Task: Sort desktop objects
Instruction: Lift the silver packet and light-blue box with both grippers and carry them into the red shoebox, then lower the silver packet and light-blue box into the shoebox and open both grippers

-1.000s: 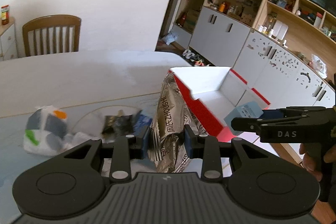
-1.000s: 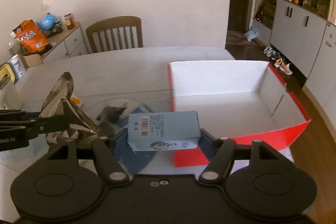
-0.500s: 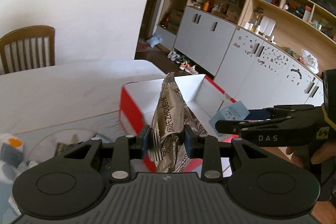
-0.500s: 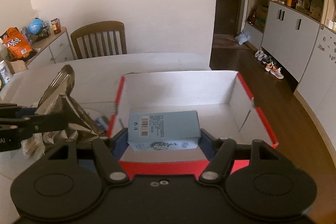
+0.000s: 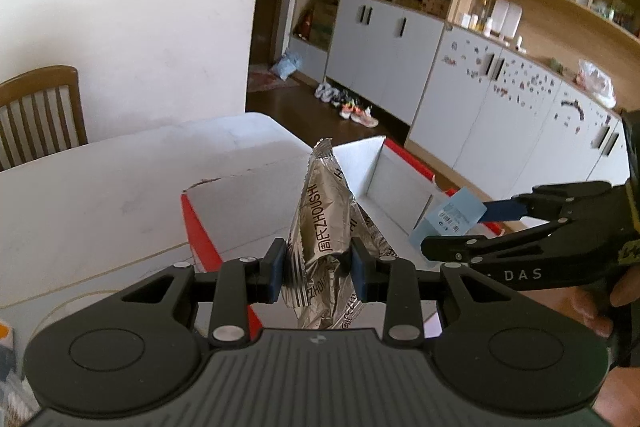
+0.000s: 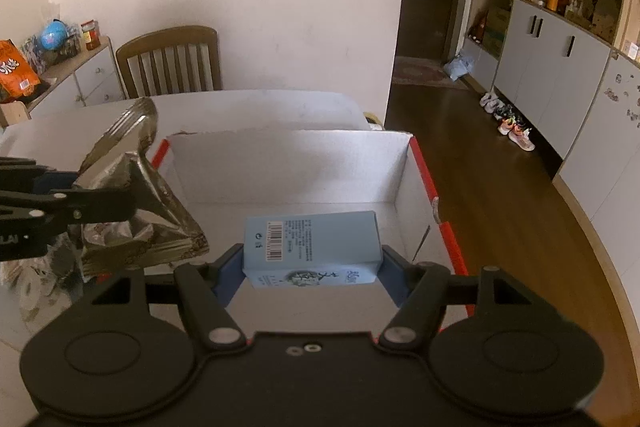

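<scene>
1. My left gripper (image 5: 318,269) is clamped on a silver foil packet (image 5: 326,223). Both blue pads press into the packet's lower half; its crimped top stands upright above the jaws. Printed lettering runs up its face.
2. In the right wrist view the same packet (image 6: 136,195) hangs at the left, over the near-left corner of the box (image 6: 280,163), partly above the table (image 6: 260,103). Whether its lower edge touches the box wall I cannot tell; the gripper's finger (image 6: 92,205) covers that spot.
3. The box is red outside and white inside, open at the top, and sits on the white table. In the left wrist view its left red edge (image 5: 196,223) and far white wall are visible behind the packet. The part of its floor in view is bare.
4. My right gripper (image 6: 312,259) holds a pale blue carton (image 6: 312,241) crosswise between its pads, barcode side up, jaws set wide around its length. The carton sits above the interior of the box, near the front wall.
5. From the left wrist view the right gripper (image 5: 456,223) enters from the right edge, with the carton (image 5: 450,217) at its tip over the box's right side. Part of my hand (image 5: 592,311) shows behind it.
6. Surroundings: a wooden chair (image 6: 170,63) beyond the table, and grey cabinets (image 6: 548,67) at right.
</scene>
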